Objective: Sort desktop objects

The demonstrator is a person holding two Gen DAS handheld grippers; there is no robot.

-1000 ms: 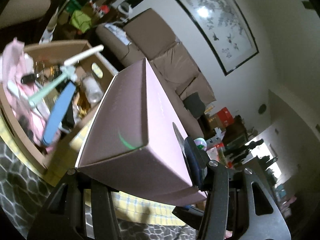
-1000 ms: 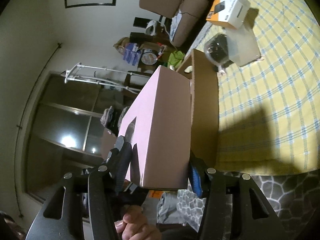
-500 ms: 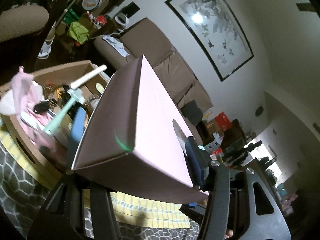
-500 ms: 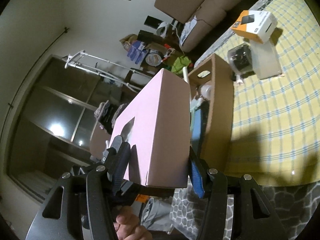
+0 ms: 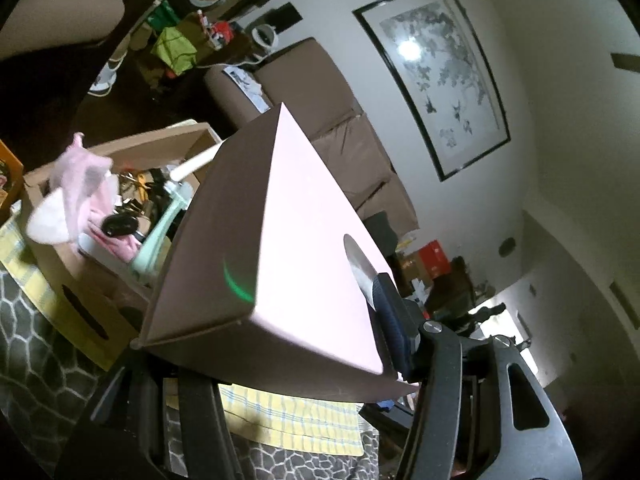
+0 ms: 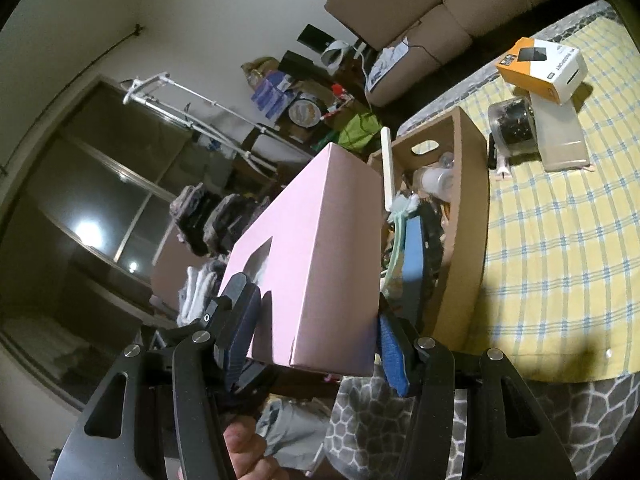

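Both grippers clamping one pink box (image 5: 304,248): left gripper (image 5: 276,364) and right gripper (image 6: 316,344) each pinching a lower edge between blue pads (image 6: 392,352), carrying it in the air just beside the cardboard bin (image 6: 464,216). Transfer step probably underway; next move likely calling for lowering into the bin (already crowded with a pink cloth (image 5: 72,196), mint handle (image 5: 160,236) and blue item (image 6: 414,264), leaving little room). Lying well apart on the checked tabletop (image 6: 560,280): orange-and-white carton (image 6: 540,68), dark jar (image 6: 514,130), clear case (image 6: 562,136).
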